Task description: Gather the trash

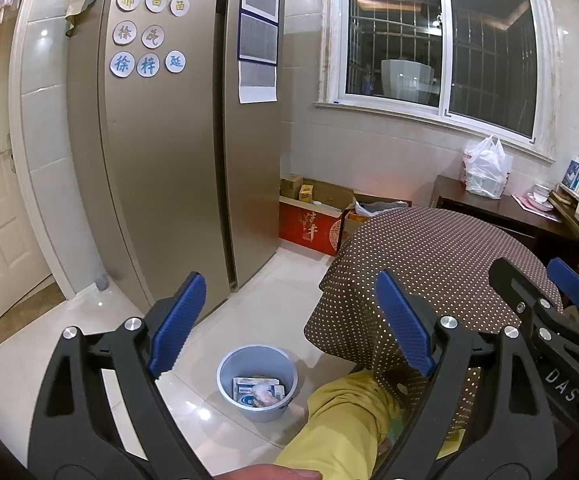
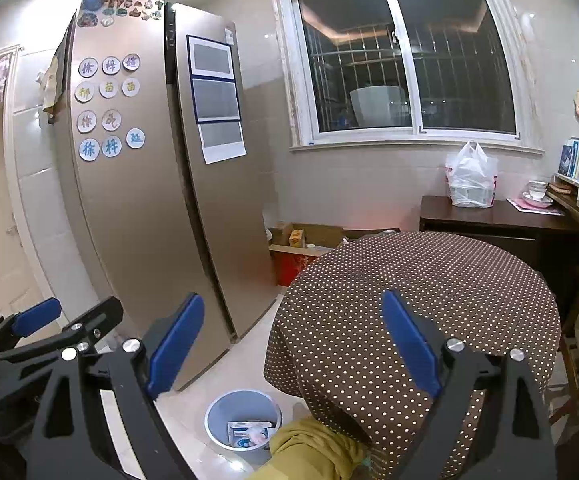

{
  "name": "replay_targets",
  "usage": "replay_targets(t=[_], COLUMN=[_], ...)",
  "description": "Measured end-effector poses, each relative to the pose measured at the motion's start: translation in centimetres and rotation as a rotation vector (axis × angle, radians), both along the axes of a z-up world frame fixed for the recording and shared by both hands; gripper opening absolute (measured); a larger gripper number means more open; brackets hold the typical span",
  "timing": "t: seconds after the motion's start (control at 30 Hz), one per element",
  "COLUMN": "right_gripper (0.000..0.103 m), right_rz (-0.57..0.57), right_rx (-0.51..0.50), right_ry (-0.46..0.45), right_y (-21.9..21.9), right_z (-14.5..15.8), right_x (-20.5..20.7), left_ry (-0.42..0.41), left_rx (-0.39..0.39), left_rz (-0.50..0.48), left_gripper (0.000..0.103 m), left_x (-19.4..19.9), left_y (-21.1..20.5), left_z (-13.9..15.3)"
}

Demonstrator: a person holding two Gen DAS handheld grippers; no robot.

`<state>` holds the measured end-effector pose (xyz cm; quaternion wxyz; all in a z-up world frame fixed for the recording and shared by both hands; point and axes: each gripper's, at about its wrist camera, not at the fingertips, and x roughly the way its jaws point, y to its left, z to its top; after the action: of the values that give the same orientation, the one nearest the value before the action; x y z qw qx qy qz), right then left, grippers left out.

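Observation:
A pale blue trash bin (image 1: 256, 382) stands on the tiled floor beside the round table; it also shows in the right wrist view (image 2: 242, 424). Inside it lie a white and blue packet (image 1: 249, 391) and a crumpled pinkish scrap (image 1: 264, 394). My left gripper (image 1: 293, 324) is open and empty, held high above the bin. My right gripper (image 2: 293, 344) is open and empty, over the table's left edge. The right gripper shows at the right of the left wrist view (image 1: 549, 292); the left gripper shows at the left of the right wrist view (image 2: 61, 322).
A round table with a brown dotted cloth (image 2: 421, 292) fills the right. A yellow-clad leg (image 1: 341, 416) sits next to the bin. A gold fridge (image 1: 169, 140) stands left. Cardboard boxes (image 1: 313, 216) lie by the wall. A dark sideboard (image 2: 497, 216) holds a white plastic bag (image 2: 471, 178).

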<state>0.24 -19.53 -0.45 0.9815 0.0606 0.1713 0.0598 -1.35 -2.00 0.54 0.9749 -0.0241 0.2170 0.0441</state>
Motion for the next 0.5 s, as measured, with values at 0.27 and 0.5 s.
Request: replay_targets(t=[0.27,0.5], right_gripper=[0.089,0.089], right_rz=[-0.001,-0.002], right_rx=[-0.005,-0.003], right_ry=[-0.003,-0.003], right_y=[0.0,-0.02], right_z=[-0.04,0.0], right_x=[0.01,-0.08], left_ry=[0.0,-0.005], left_rx=[-0.001,0.0], left_rz=[0.001,0.004], left_gripper=[0.086,0.086], left_x=[-0.01,-0.19], left_y=[-0.11,-0.51], left_z=[0.03,0.02])
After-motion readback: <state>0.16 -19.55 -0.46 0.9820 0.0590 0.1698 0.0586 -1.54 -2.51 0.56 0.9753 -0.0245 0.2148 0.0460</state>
